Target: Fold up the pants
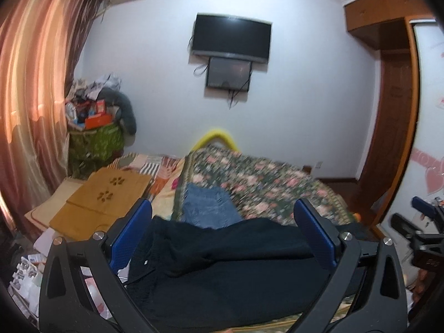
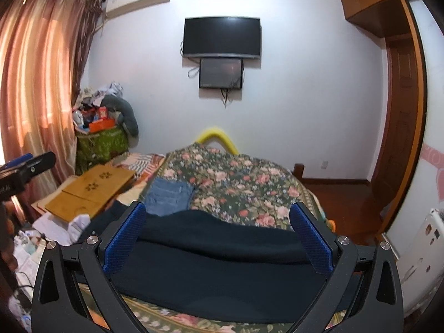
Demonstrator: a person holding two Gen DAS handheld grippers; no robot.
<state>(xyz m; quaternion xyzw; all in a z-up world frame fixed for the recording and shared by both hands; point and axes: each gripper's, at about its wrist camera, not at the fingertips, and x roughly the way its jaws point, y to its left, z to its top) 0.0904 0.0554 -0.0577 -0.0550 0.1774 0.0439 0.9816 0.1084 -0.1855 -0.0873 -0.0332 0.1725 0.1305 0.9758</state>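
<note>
Dark navy pants lie bunched on the near part of the bed, with a thick fold running across them. My left gripper hovers over them, open, its blue pads wide apart and holding nothing. In the right wrist view the same pants spread below my right gripper, which is also open and empty. The right gripper shows at the right edge of the left wrist view. The left gripper shows at the left edge of the right wrist view.
Folded blue jeans rest on the floral bedspread just beyond the pants. A wooden board lies at the left. A cluttered pile stands by the curtain, a wardrobe at the right.
</note>
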